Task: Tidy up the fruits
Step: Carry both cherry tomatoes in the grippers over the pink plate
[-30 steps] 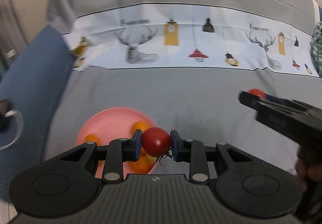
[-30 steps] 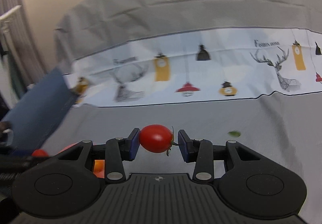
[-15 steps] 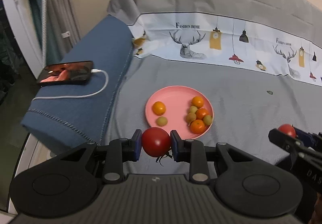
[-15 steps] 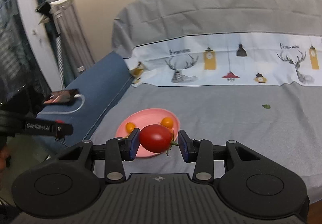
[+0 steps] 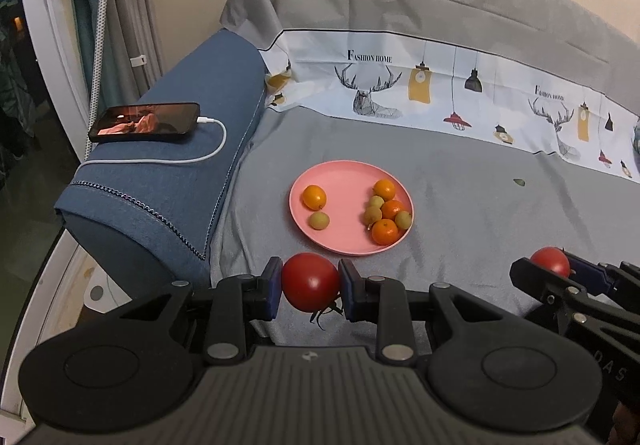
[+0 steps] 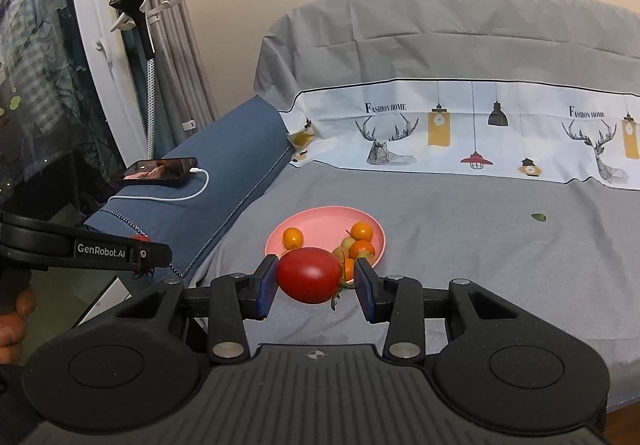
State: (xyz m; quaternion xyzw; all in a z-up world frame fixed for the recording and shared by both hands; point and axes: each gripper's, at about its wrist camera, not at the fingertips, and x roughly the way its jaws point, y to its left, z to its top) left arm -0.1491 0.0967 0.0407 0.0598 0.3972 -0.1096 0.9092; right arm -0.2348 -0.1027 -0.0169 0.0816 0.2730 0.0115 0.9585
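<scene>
Tomatoes sit clamped, 1 in the left gripper (image 5: 310,283) and 1 in the right gripper (image 6: 316,281), just near of the pink plate (image 5: 344,241) — lower each onto bare plate left of the citrus cluster (image 5: 386,211) before releasing.

phone (image 5: 146,122) w/ white cable (image 5: 192,159) on blue armrest (image 5: 180,181), grey sheet (image 5: 480,205).

A bed covered by a plain grey cotton sheet (image 5: 460,205) carried a round pink plastic plate (image 5: 344,205), which lay flat near its left side. A small green leaf (image 5: 519,182) lay on the sheet well apart, to the plate's right. A white printed fabric band (image 5: 440,93) crossed the bed behind them.
</scene>
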